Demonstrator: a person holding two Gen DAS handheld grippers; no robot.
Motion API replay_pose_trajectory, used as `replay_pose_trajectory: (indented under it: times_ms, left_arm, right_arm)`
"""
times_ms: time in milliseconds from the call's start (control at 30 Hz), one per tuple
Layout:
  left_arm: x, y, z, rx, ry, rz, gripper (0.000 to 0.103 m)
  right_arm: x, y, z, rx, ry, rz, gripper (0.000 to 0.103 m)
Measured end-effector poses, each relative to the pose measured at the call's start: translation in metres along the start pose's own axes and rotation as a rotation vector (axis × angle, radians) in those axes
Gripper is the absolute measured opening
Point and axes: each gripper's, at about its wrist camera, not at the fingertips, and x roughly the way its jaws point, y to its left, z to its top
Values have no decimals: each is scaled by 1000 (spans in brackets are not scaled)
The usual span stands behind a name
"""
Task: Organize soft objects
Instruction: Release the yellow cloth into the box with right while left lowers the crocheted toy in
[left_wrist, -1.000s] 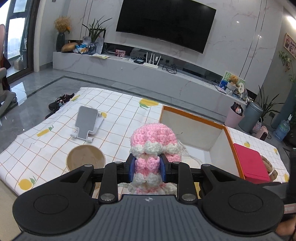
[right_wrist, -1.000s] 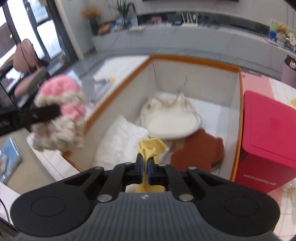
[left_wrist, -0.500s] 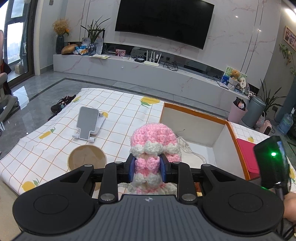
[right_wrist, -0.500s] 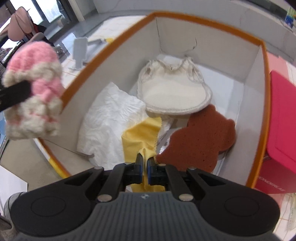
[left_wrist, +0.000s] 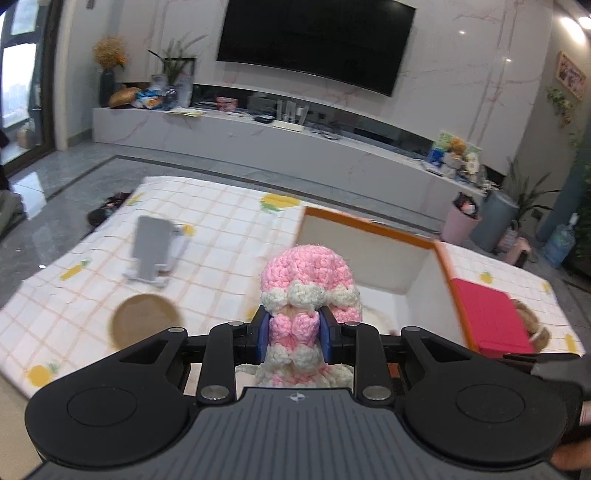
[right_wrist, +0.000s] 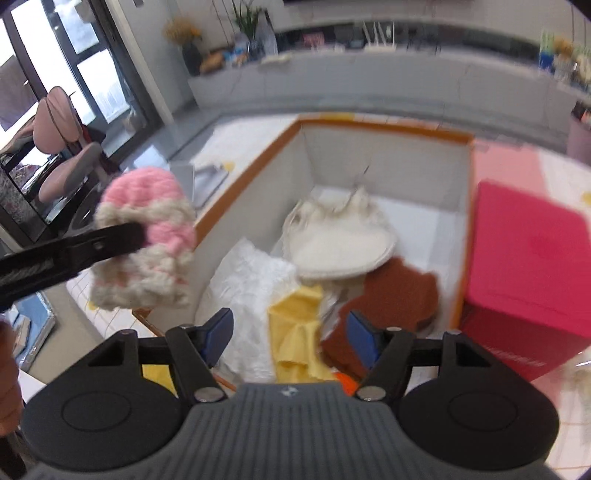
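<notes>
My left gripper (left_wrist: 293, 334) is shut on a pink and cream crocheted toy (left_wrist: 308, 280), held in the air near the left wall of the orange-rimmed white box (left_wrist: 369, 225). In the right wrist view that toy (right_wrist: 147, 236) hangs left of the box (right_wrist: 251, 170). My right gripper (right_wrist: 291, 334) hovers above the box's near end; its jaws are opening and nothing is pressed between them. A yellow cloth (right_wrist: 295, 332) lies below them in the box, beside a white cloth (right_wrist: 251, 273), a cream bib (right_wrist: 340, 236) and a brown bear-shaped pad (right_wrist: 391, 299).
A red box (right_wrist: 528, 273) stands against the white box's right side. On the checked tablecloth (left_wrist: 221, 229) left of the box are a grey phone stand (left_wrist: 151, 251) and a round brown coaster (left_wrist: 146, 321). A small plush toy (left_wrist: 532, 325) lies beyond the red box (left_wrist: 487, 317).
My right gripper's jaws have parted and let go of the yellow cloth, which now lies in the box; the gripper has risen. The left gripper still holds the crocheted toy in place.
</notes>
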Motion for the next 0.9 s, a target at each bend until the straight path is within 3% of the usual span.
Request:
replay_pose_trajectory:
  times_ms: [133,333,467,633,833,867,900]
  left_arm:
    - [22,-32,10,131,37,-59,30]
    - [83,-87,33,193,104,-91,31]
    - [124,-116,37,227,131,-84,31]
    - [160,-125,34,199,188,-55,31]
    - [185,-123,29,212,237,-29,32]
    - [187,-123,29,204,248,-35,40]
    - [189,-122,28,199,258,-48,55]
  right_arm:
    - [-22,-9,-6,-73,-46,-55,70]
    - [-45,-47,-10,-35,-96,4,70]
    - [-46,-60,-17,-25,-81,-10,70]
    - [-39,-69,-19,-16,-64,-55,70]
    - [-36,-79,-26,15,-61,-40,70]
    - [-35,-79,-27,16,-60,-40,70]
    - [-35,-80,-27,18,-60,-38,69]
